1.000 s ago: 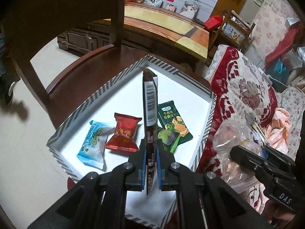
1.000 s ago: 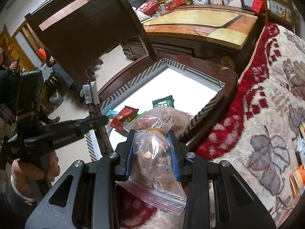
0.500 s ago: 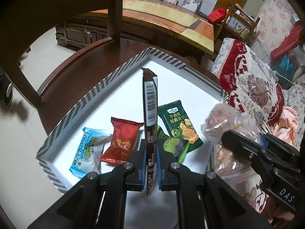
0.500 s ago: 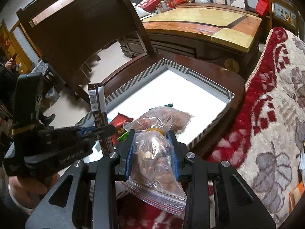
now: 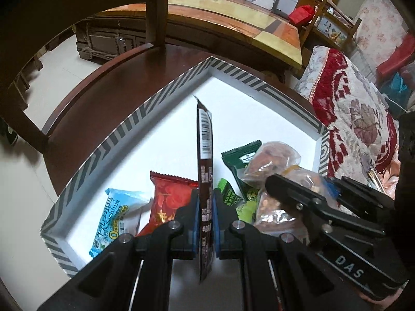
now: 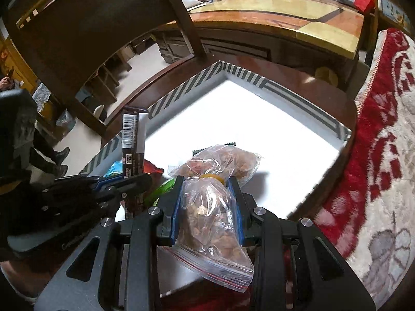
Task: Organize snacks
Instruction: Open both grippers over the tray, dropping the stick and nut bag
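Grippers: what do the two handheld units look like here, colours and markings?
Both are black, angular two-finger units with silver screws and blue finger pads. The right gripper carries white "DAS" lettering on its side; the left gripper has faint embossed lettering, unreadable. No cables or sleeves are visible.

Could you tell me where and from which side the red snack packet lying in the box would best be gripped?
The red snack packet lies flat in the striped box, so its body offers little to pinch. Its serrated far edge is bare and clear of the neighbouring packets; I would probably come from above and close the fingers across that crimped seam. The near end is hidden behind the left gripper.
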### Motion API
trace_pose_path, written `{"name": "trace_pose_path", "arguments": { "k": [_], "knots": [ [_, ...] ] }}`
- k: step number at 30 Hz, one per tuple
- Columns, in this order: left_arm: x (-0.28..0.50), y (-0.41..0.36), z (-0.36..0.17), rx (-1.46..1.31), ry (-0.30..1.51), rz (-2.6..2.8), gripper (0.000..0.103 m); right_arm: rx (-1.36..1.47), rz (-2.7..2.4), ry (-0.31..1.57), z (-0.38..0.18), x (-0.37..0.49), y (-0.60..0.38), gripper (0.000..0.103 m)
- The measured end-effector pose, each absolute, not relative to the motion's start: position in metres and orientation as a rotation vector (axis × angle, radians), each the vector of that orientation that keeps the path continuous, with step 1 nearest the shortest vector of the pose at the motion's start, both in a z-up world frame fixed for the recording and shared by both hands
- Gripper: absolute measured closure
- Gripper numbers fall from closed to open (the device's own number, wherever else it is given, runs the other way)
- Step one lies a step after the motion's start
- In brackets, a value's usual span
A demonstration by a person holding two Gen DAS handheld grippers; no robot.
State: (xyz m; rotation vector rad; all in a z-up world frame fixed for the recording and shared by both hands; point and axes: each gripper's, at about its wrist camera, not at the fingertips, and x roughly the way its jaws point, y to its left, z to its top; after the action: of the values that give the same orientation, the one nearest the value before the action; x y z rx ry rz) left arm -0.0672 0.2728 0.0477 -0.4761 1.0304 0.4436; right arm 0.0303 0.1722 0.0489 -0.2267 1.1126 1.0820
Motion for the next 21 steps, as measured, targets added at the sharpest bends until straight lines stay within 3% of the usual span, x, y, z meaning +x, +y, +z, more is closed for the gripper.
{"name": "trace_pose_path", "arguments": {
  "k": [9, 12, 14, 15, 17, 18, 19, 21],
  "knots": [
    [-0.066, 0.276, 0.046, -0.472, 1.039, 0.465, 0.093, -0.222, 1.103, 1.12, 0.04, 0.033, 0.19, 0.071],
    [-0.067, 0.277, 0.047, -0.472, 1.037, 0.483, 0.092, -0.196, 1.095, 1.146, 0.041, 0.037, 0.186, 0.061],
    [-0.068, 0.275, 0.048, -0.459, 1.039, 0.501, 0.091, -0.184, 1.095, 1.14, 0.044, 0.037, 0.18, 0.046],
    [-0.069, 0.274, 0.049, -0.456, 1.039, 0.507, 0.09, -0.175, 1.093, 1.136, 0.048, 0.036, 0.175, 0.044],
    [-0.071, 0.273, 0.051, -0.451, 1.037, 0.515, 0.084, -0.166, 1.096, 1.128, 0.054, 0.034, 0.167, 0.044],
    [-0.072, 0.272, 0.053, -0.448, 1.035, 0.519, 0.074, -0.167, 1.092, 1.122, 0.058, 0.033, 0.162, 0.044],
    [-0.075, 0.27, 0.055, -0.443, 1.028, 0.527, 0.057, -0.166, 1.086, 1.114, 0.062, 0.031, 0.157, 0.044],
    [-0.08, 0.268, 0.06, -0.444, 0.998, 0.541, 0.038, -0.152, 1.092, 1.09, 0.072, 0.026, 0.143, 0.044]
  ]
}}
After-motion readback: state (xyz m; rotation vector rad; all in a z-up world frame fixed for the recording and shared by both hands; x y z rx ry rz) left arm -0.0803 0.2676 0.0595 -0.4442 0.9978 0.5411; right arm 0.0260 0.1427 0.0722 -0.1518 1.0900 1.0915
